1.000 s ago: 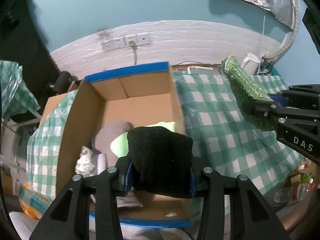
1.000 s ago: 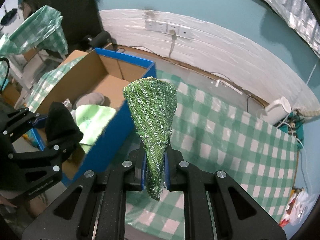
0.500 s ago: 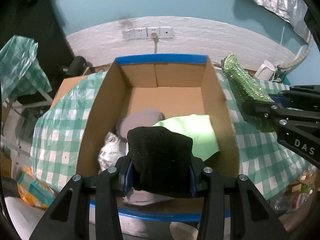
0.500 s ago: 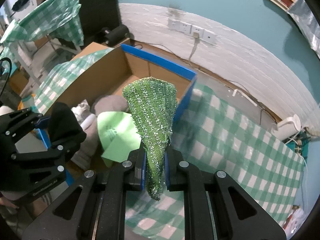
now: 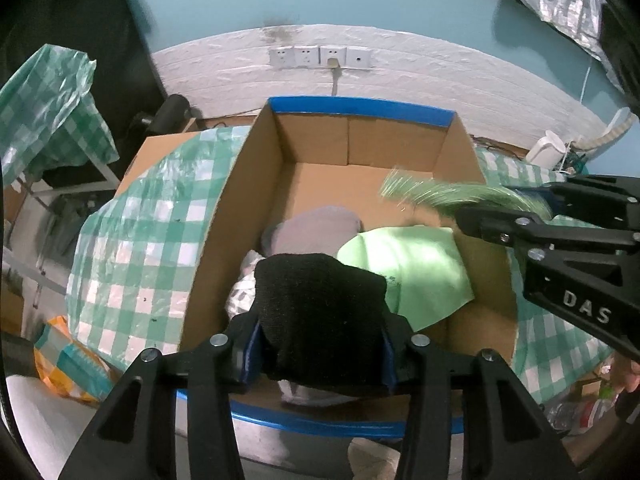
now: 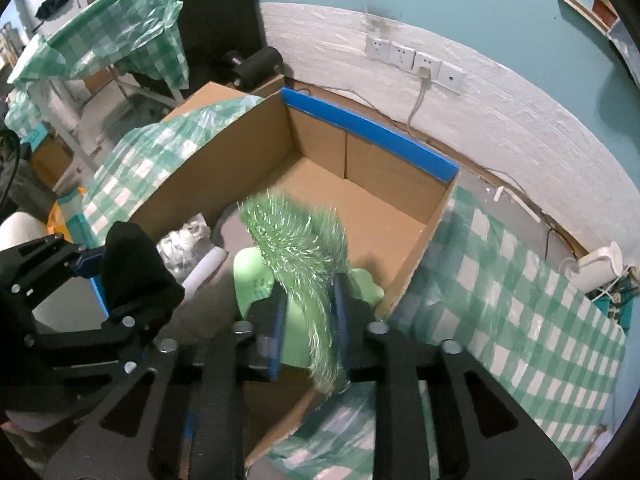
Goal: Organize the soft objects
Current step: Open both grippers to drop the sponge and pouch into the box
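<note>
My left gripper (image 5: 320, 344) is shut on a black knitted cloth (image 5: 320, 312), held over the near end of an open cardboard box (image 5: 256, 184) with blue-taped edges. My right gripper (image 6: 308, 320) holds a sparkly green knitted cloth (image 6: 300, 248); its jaws have parted and the cloth is blurred, tipping into the box. That green cloth also shows in the left wrist view (image 5: 440, 194) over the box's right wall. Inside the box lie a light green cloth (image 5: 404, 264), a grey cloth (image 5: 316, 232) and a white patterned cloth (image 5: 244, 292).
A green-checked tablecloth (image 6: 520, 280) covers the table right of the box. A white kettle (image 6: 596, 268) stands at the far right. Wall sockets (image 5: 320, 57) with a cord are behind the box. Checked plastic (image 5: 136, 240) drapes the box's left side.
Both grippers moved left over the box. The right gripper's jaws have widened and the green cloth is swinging forward and down into the box, motion-blurred. The black cloth stays gripped.
</note>
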`<state>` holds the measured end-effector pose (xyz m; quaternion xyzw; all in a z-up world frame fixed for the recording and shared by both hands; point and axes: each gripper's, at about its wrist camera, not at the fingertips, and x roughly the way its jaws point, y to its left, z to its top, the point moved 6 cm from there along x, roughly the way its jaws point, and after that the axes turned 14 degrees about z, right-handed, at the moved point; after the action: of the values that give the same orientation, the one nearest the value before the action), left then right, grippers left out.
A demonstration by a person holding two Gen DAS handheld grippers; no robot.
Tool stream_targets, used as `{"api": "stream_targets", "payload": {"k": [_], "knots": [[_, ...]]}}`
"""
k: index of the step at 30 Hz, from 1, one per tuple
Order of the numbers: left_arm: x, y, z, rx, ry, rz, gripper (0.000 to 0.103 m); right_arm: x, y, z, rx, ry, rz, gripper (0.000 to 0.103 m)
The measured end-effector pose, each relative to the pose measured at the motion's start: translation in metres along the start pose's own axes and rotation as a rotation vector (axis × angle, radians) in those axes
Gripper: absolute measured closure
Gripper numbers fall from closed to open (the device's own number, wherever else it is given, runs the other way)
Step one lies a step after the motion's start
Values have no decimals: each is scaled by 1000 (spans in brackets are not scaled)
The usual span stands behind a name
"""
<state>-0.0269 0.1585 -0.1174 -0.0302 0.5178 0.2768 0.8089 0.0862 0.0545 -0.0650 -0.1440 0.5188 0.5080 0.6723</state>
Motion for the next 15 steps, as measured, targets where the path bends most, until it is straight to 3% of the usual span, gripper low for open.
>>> {"api": "stream_targets", "payload": {"k": [4,7,15], "knots": [[0,3,1,-3,7,19,36,-4,-1,0,7,-13,-5,69],[-5,4,3,-5,-8,23,32,-9,-2,-1,9,-27,-12,62],[-16,2,3,4,-16,15,29,-30,-9,-12,25,-43,-17,59]]}}
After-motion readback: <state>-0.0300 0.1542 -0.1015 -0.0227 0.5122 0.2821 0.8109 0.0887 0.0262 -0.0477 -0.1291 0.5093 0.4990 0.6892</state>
